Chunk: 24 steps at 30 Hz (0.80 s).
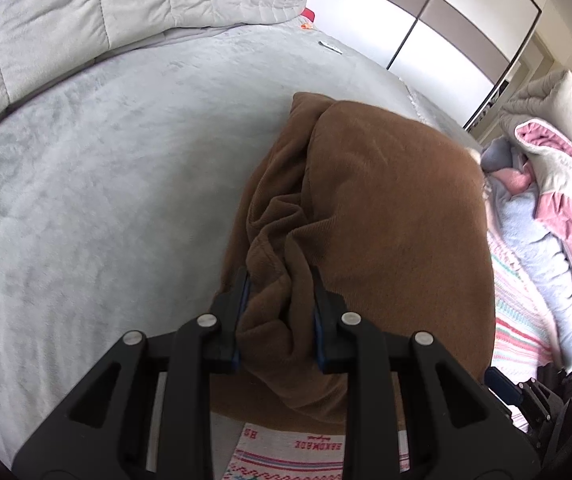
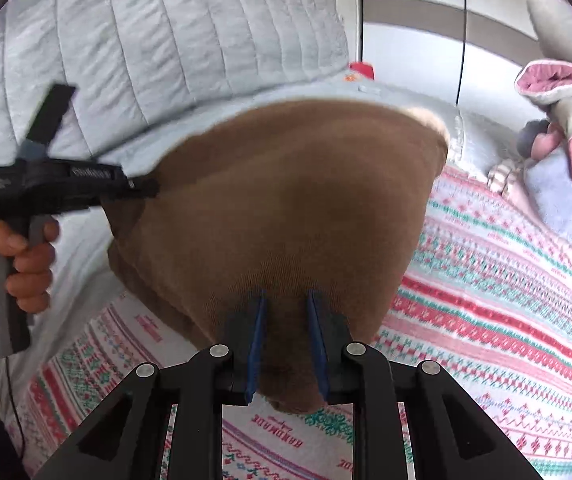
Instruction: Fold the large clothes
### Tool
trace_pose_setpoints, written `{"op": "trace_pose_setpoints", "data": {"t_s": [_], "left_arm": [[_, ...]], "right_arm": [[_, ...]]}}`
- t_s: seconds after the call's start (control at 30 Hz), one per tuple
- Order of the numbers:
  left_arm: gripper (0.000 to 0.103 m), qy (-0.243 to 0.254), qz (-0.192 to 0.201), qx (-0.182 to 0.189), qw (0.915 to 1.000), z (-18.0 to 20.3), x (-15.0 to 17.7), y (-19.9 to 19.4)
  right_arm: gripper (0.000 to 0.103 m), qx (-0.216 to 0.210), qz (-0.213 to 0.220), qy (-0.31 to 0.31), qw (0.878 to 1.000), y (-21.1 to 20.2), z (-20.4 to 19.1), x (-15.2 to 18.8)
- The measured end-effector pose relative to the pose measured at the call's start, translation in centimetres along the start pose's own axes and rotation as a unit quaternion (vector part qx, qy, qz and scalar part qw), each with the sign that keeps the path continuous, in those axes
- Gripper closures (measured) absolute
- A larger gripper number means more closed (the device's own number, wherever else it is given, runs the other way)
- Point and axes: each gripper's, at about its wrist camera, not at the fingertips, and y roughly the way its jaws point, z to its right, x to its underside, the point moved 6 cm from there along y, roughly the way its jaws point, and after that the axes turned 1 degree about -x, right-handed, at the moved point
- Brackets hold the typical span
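Brown garment (image 1: 385,208), soft and bunched, held up over a grey bed cover (image 1: 106,200) and a striped patterned blanket (image 2: 505,280). Pinched at its near left edge by left gripper (image 1: 280,280). Pinched at its near right edge by right gripper (image 2: 285,300). Pink and grey quilt (image 1: 557,168) piled far right.

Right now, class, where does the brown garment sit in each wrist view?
Left wrist view: the brown garment fills centre-right, bunched between the left gripper jaws.
Right wrist view: it spreads across the centre, pinched by the right gripper.
Shared landmark: the patterned pink-and-green blanket beneath it.
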Motion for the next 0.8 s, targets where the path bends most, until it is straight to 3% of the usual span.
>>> {"op": "trace_pose_setpoints", "data": {"t_s": [0.1,0.23,0.5,0.7,0.8], "left_arm": [[0.073,0.020,-0.004,-0.018,0.9996,0.2,0.4,0.4],[0.070,0.039,-0.006,-0.041,0.9984,0.3,0.7,0.7],[0.061,0.000,-0.011,-0.008,0.9999,-0.9,0.1,-0.5],[0.062,-0.019,0.013,-0.020,0.9995,-1.3,-0.9,-2.5],[0.062,-0.013,0.032,0.000,0.9994,0.0,-1.6,-4.5]], "right_arm": [[0.080,0.003,-0.016,0.014,1.000,1.7,0.2,0.9],[0.080,0.043,-0.022,-0.010,0.999,2.4,-1.0,1.0],[0.080,0.074,-0.017,0.034,0.997,2.2,-1.4,1.1],[0.080,0.074,-0.012,0.063,0.995,1.7,-1.3,1.3],[0.080,0.067,-0.009,0.072,0.995,1.4,-1.0,1.5]]}}
